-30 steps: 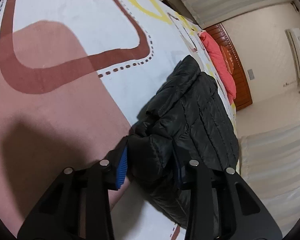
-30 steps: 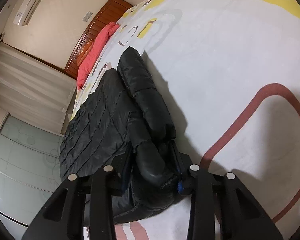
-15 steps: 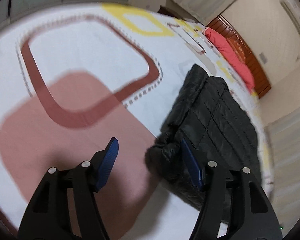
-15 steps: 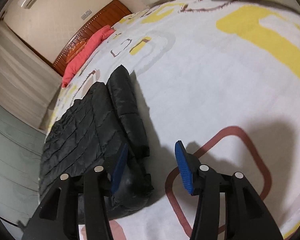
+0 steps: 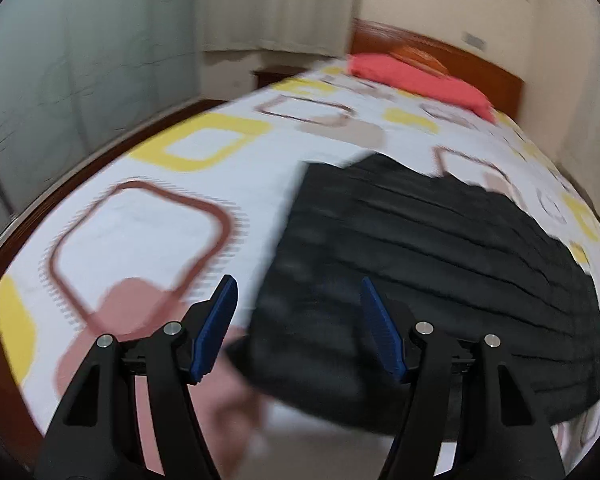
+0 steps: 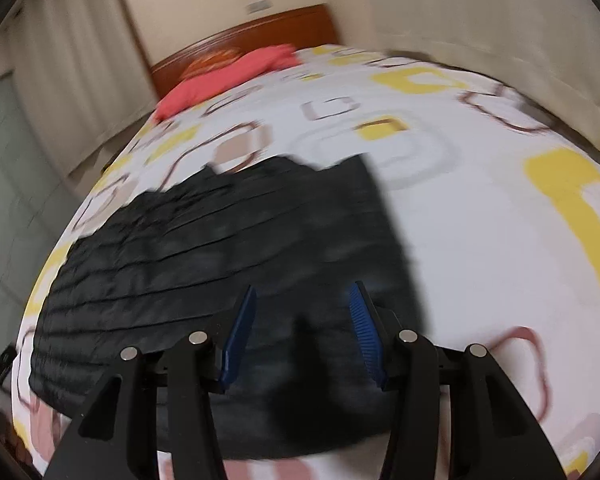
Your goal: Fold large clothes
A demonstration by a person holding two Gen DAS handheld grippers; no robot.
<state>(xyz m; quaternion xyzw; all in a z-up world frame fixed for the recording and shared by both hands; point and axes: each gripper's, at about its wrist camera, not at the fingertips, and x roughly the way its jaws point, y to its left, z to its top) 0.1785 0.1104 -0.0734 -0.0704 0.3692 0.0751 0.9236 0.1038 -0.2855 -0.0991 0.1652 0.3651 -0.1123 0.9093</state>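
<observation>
A black quilted jacket point(image 5: 420, 248) lies flat on the bed, folded into a broad rectangle, and the right wrist view shows the same jacket point(image 6: 220, 240). My left gripper point(image 5: 298, 312) hovers open above the jacket's near left corner with nothing between its blue pads. My right gripper point(image 6: 302, 316) hangs open over the jacket's near right part, also holding nothing. Both views are blurred by motion.
The bedsheet point(image 5: 172, 200) is white with yellow and brown squares. A red pillow point(image 5: 416, 80) lies at the wooden headboard point(image 5: 440, 52). Curtains point(image 6: 72, 64) hang to the left beyond the bed, and the dark bed frame edge point(image 5: 100, 148) runs along the left.
Both grippers let go of the jacket's folded edge, opened, rose and rolled level. The jacket now lies flat below them, and the headboard and walls came into view.
</observation>
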